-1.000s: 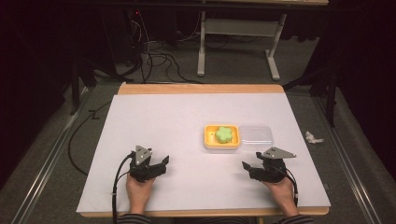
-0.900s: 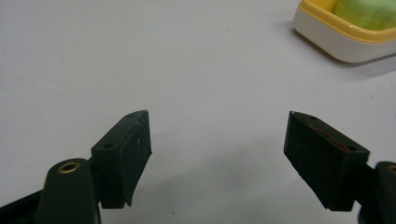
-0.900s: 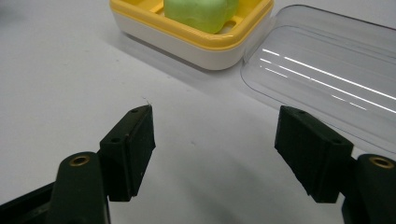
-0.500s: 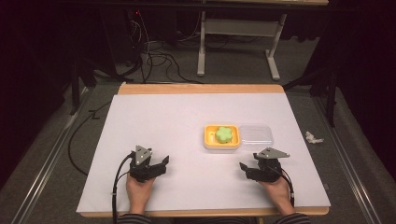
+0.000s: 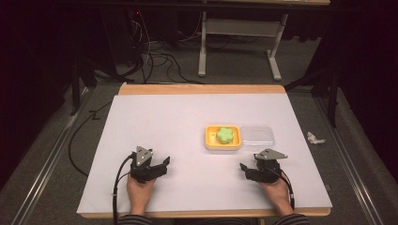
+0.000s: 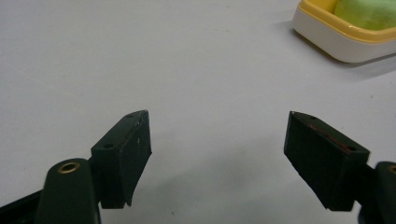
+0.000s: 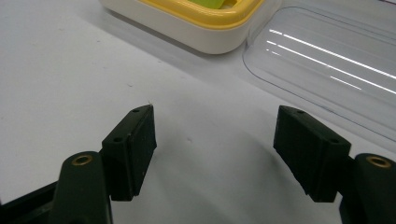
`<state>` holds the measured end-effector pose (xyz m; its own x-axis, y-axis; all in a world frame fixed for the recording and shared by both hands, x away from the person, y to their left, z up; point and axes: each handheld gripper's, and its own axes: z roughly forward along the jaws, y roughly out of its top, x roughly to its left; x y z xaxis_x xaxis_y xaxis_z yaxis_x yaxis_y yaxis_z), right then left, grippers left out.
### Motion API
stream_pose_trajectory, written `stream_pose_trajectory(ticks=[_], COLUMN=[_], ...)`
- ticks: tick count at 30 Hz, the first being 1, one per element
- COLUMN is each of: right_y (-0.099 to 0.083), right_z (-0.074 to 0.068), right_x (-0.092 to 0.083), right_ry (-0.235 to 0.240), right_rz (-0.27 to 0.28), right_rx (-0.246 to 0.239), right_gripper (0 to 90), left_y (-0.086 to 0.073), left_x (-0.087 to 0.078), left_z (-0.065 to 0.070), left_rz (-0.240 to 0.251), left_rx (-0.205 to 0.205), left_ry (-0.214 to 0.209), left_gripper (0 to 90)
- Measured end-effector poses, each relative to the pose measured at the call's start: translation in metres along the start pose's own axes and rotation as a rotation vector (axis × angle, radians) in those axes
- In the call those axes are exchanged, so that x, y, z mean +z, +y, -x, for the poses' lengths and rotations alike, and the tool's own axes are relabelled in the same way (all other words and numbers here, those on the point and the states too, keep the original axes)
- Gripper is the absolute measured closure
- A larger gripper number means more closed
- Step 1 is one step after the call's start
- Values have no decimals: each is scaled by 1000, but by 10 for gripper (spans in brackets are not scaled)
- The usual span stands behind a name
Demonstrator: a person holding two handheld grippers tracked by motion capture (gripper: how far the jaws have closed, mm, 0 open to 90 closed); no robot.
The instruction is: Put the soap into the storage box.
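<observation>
The yellow container with its green sponge sits right of the table's centre, its long axis across the table, the clear lid touching its right end. Left gripper and right gripper rest near the front edge, jaws apart and empty. A careless reach by the right gripper could slide the light lid toward the right edge.

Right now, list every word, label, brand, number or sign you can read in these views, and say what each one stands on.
There is no readable text.
The yellow-rimmed container with the green piece, the clear lid beside it, the white table surface and both grippers, left and right, bear no legible word, number or sign.
</observation>
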<state>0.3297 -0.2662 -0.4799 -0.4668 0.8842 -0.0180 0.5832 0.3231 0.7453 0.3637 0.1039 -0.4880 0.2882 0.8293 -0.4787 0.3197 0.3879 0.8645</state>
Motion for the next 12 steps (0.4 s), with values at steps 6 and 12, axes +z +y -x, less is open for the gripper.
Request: stream_pose_trajectory(ticks=[6, 12], right_y=[-1, -1], right_z=[-2, -2], right_x=[1, 1], right_ry=[-17, -19], right_rz=[0, -4], right_rx=[-17, -17], right_gripper=[307, 306], left_y=[0, 0], left_x=[0, 0], left_z=[0, 0], left_rz=[2, 2], left_rx=[1, 0], left_ry=[-3, -3], left_gripper=[236, 236])
